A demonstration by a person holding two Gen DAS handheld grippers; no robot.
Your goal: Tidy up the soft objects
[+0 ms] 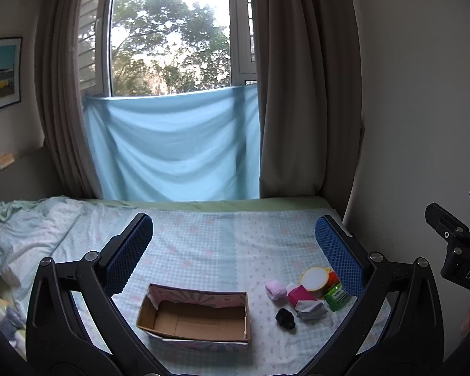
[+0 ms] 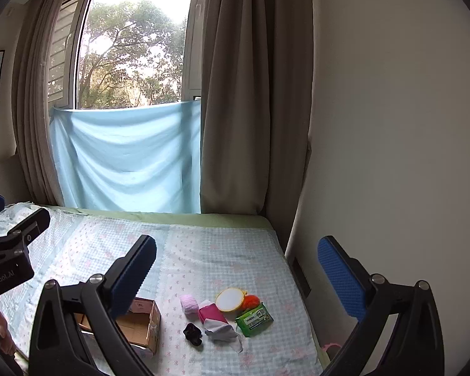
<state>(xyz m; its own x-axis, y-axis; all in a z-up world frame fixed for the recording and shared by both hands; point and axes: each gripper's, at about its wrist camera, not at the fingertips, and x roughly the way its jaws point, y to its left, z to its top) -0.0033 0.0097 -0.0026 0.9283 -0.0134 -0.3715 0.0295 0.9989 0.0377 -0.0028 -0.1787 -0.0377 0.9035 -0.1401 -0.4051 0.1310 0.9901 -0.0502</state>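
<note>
- Left gripper [image 1: 234, 235] jaws spread wide, nothing between the blue pads, hovering above the bed [image 1: 203, 250], tilted down a little.
- Right gripper [image 2: 237, 258] same: jaws wide apart, empty, above the bed's right side.
- Each gripper shows at the edge of the other's view.
- Open cardboard box [image 1: 194, 316] sits on the patterned sheet, empty inside, left of the pile.
- Soft items lie clustered to the box's right, apart from it: pink roll [image 2: 189, 304], magenta folded cloth [image 2: 212, 313], black sock ball [image 2: 192, 333], white-grey crumpled cloth [image 2: 222, 332].
- Magenta cloth touches the white-grey one; black sock ball just beside them, nearest the box.
- Round yellow-rimmed mirror [image 2: 231, 300] behind the cloths, orange fuzzy thing [image 2: 251, 301] touching its right side.
- Green tissue pack [image 2: 254, 319] at the pile's right end.
- Rumpled quilt [image 1: 25, 235] bunched at the bed's far left.
- Blue cloth [image 1: 175, 147] hangs across the lower window, curtains both sides.
</note>
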